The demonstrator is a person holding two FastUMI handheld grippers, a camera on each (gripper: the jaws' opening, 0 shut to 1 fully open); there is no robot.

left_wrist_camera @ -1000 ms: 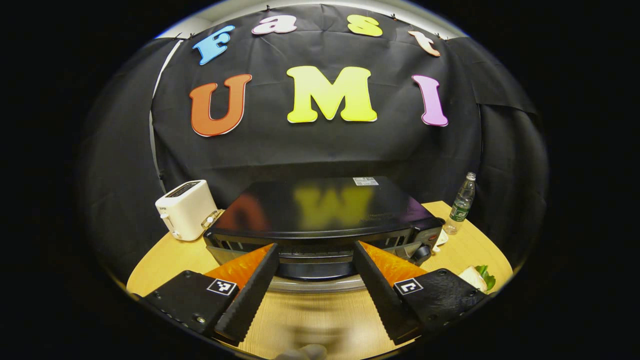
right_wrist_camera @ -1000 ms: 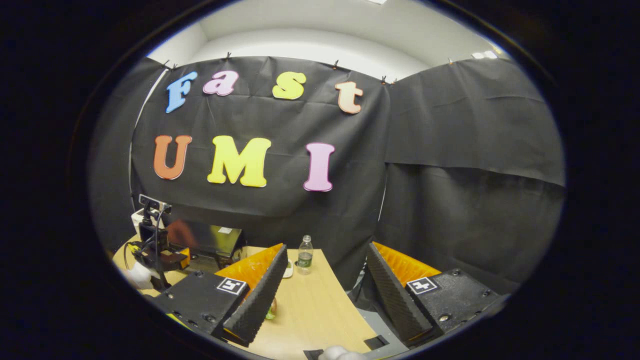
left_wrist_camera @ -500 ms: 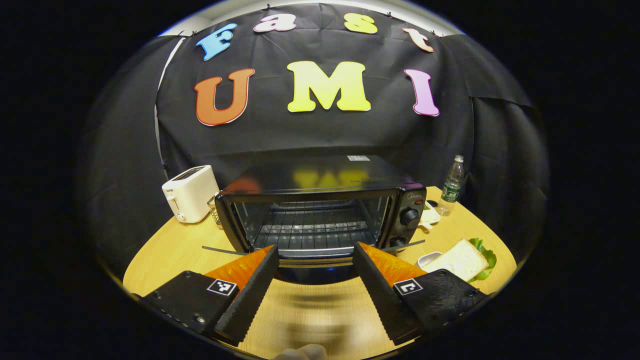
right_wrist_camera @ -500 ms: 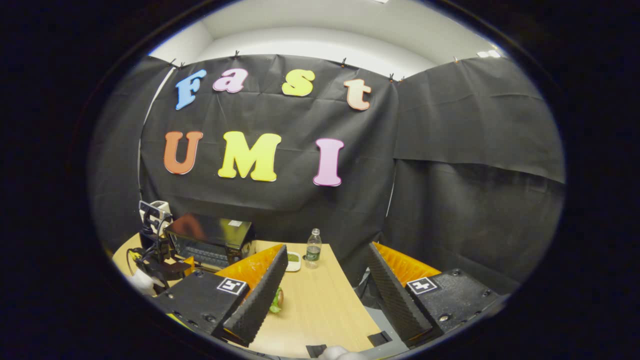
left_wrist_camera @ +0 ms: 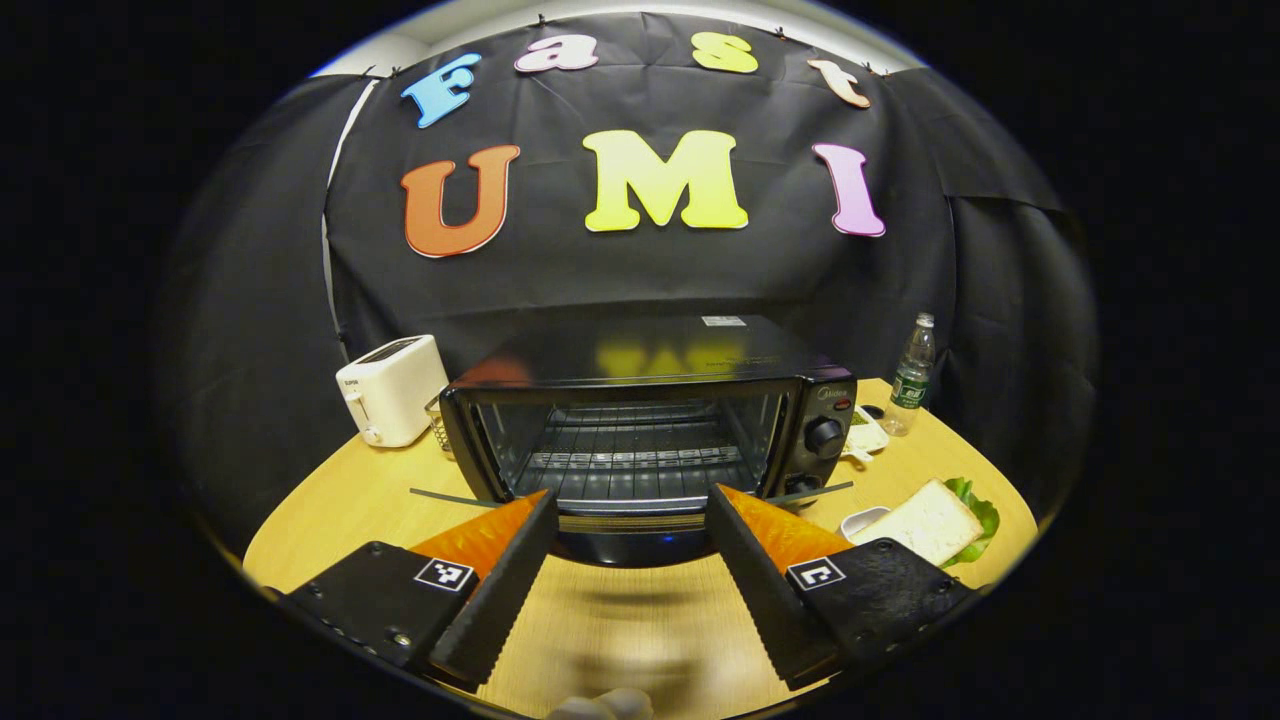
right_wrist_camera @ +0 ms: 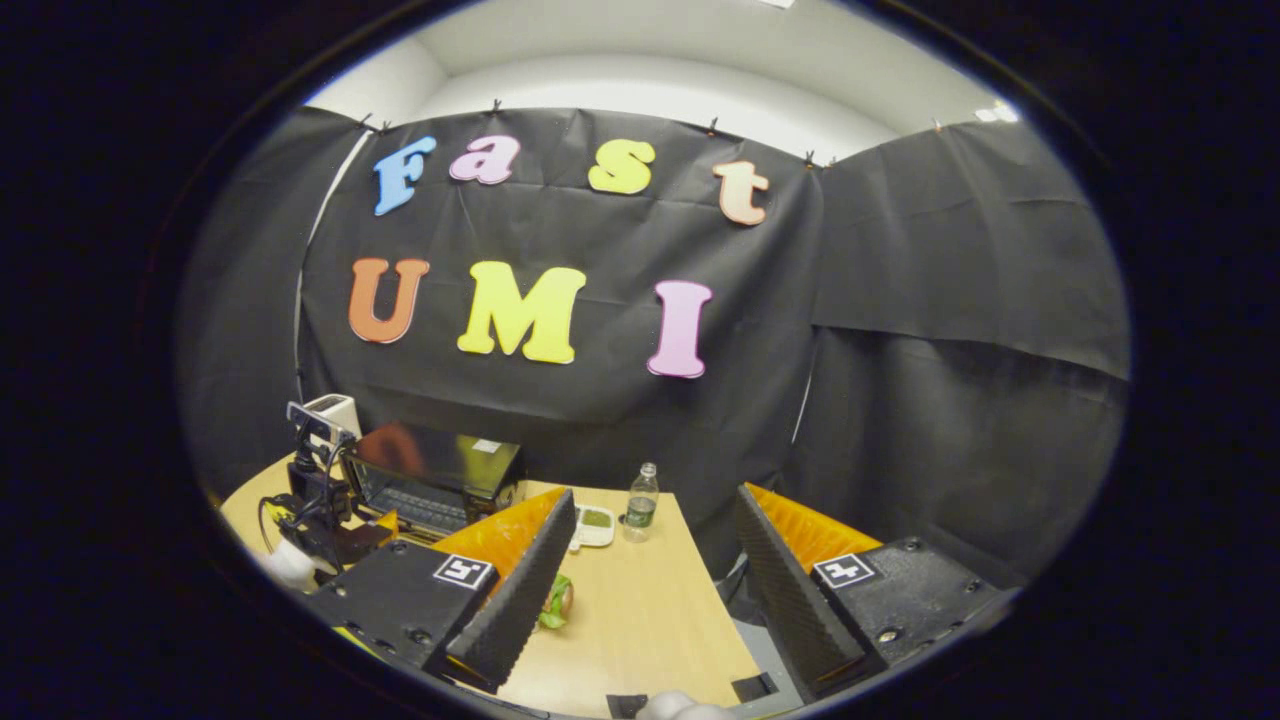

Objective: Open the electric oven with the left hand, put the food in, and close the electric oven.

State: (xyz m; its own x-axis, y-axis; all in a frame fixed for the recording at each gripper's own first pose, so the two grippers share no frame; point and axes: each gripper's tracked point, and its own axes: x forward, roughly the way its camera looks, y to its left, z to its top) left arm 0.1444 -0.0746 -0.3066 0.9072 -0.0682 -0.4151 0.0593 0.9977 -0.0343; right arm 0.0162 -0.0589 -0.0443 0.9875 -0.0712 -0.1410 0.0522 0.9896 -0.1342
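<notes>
The black electric oven (left_wrist_camera: 640,400) stands on the round wooden table (left_wrist_camera: 340,500) with its door (left_wrist_camera: 620,545) folded down toward me, so the wire rack (left_wrist_camera: 630,460) inside is visible. My left gripper (left_wrist_camera: 630,492) is open just in front of the lowered door, with nothing between its fingers. A sandwich (left_wrist_camera: 930,520) of white bread and lettuce lies on the table to the oven's right. My right gripper (right_wrist_camera: 655,495) is open above the table's right side. In its view the sandwich (right_wrist_camera: 555,600) peeks out beside its left finger, and the oven (right_wrist_camera: 440,480) and left gripper (right_wrist_camera: 320,500) are farther left.
A white toaster (left_wrist_camera: 392,388) stands left of the oven. A water bottle (left_wrist_camera: 912,376) and a small white dish (left_wrist_camera: 865,432) stand behind the sandwich, and a small white cup (left_wrist_camera: 860,520) sits beside it. The table edge (right_wrist_camera: 720,620) drops off below my right gripper.
The oven door has swung from partly open down to fully open. The left gripper view dropped from above the oven top to facing the opening. The right gripper turned slightly.
</notes>
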